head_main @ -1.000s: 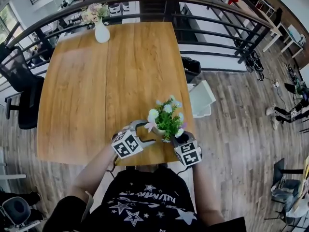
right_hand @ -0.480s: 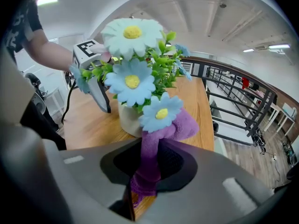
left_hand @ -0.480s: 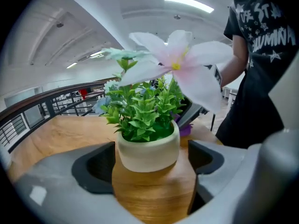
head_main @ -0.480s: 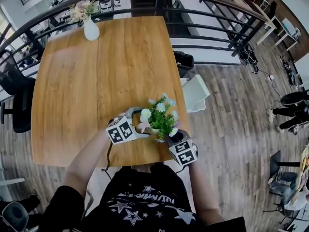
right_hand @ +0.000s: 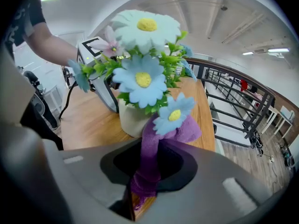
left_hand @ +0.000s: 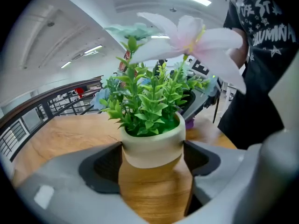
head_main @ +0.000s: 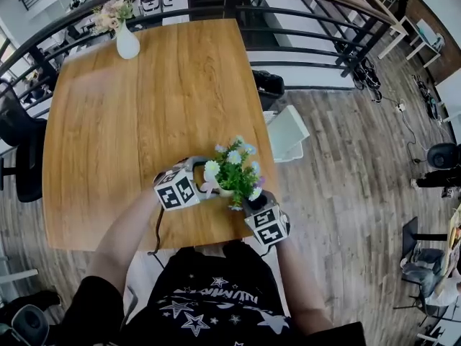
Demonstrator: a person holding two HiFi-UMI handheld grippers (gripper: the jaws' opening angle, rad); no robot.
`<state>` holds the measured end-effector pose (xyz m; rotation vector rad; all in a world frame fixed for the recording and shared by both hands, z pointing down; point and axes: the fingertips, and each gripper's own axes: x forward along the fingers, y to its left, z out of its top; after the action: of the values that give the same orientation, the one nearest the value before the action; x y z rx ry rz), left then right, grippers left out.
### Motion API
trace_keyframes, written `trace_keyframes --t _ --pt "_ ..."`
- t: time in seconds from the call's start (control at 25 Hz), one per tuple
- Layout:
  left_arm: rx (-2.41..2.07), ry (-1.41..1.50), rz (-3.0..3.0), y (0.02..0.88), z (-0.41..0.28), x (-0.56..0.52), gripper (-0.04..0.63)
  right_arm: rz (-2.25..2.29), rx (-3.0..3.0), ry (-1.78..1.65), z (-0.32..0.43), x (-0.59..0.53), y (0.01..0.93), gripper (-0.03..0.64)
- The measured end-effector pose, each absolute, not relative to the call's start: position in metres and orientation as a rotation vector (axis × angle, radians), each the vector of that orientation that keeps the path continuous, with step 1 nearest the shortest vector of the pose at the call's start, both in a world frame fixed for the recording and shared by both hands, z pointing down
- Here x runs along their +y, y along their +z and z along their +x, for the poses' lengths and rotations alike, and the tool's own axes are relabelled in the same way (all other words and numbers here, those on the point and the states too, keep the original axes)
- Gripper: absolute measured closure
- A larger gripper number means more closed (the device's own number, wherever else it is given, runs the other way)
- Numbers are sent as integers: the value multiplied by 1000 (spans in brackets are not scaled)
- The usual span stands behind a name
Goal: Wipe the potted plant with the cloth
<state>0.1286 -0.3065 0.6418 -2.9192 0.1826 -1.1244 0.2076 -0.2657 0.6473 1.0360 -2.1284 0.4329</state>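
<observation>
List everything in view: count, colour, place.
table: 1, light wood, centre, inside the railing
potted plant: 1, cream pot, green leaves, white, blue and pink flowers; table's near edge
cloth: 1, purple, against the pot's side
vase of flowers: 1, white, table's far left corner
office chair: 1, black, left of the table
railing: 1, dark, beyond the table
left gripper: 1, grey, jaws just closing, pot between them, pads on its sides
right gripper: 1, grey, jaws shut on the cloth
arms: 2, bare, bottom of the head view

Potted plant (head_main: 232,170) on table (head_main: 130,135), near edge — vase (head_main: 127,45) far corner.
</observation>
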Motion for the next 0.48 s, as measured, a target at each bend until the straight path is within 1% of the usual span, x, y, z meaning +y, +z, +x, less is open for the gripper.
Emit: trace_keyframes --t 0.48 --pt "475 -1113 -2966 642 132 -303 169 1023 -2130 420 196 -256 647 532"
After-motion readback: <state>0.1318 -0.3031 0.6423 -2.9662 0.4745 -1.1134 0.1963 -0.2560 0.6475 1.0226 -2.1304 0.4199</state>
